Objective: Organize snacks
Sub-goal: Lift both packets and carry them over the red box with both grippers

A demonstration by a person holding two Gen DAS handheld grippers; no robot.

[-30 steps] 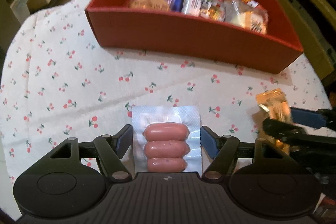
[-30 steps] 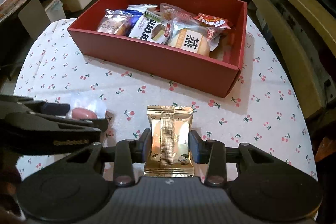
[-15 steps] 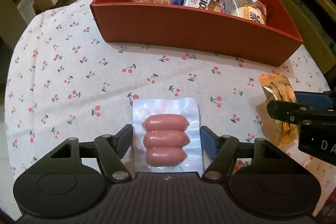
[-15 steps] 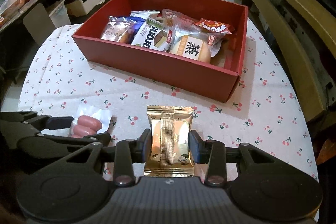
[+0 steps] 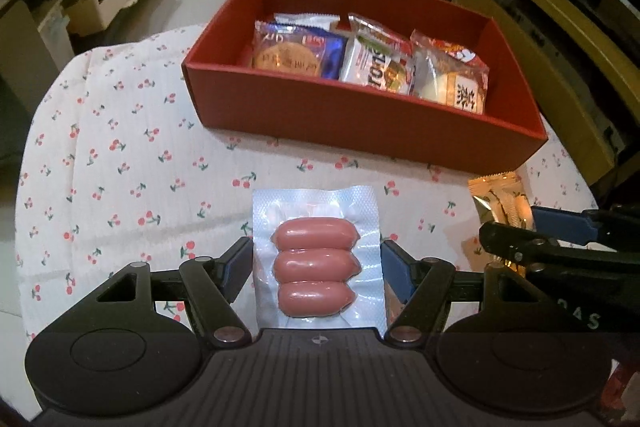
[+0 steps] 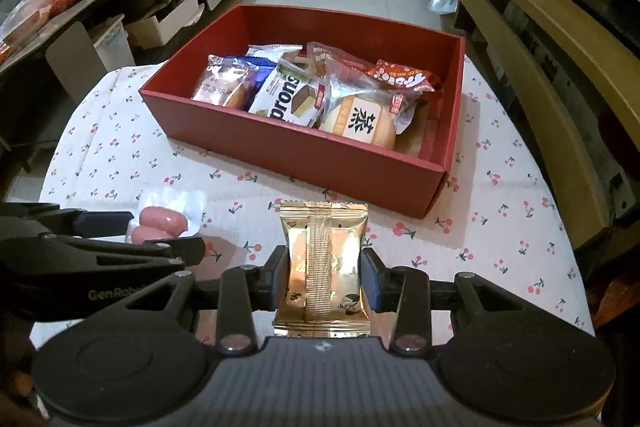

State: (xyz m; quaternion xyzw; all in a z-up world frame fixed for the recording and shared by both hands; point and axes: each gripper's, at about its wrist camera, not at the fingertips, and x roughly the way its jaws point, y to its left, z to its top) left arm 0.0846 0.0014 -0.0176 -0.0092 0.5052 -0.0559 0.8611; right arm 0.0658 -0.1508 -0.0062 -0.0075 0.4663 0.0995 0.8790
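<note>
Grippers both grip: left gripper (image 5: 317, 263) clamps the sausage pack (image 5: 316, 259), right gripper (image 6: 325, 273) the gold packet (image 6: 324, 267); "prons" shows on a wrapper (image 6: 289, 99) in the red box (image 6: 280, 143)

L hand-held gripper (image 5: 316, 269) | we grip sausage pack (image 5: 316, 259) by both edges | red box (image 5: 360, 123) w/ snacks ahead | gold packet (image 5: 500, 203) at right

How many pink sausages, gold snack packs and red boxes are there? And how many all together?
pink sausages: 3
gold snack pack: 1
red box: 1
Total: 5
</note>
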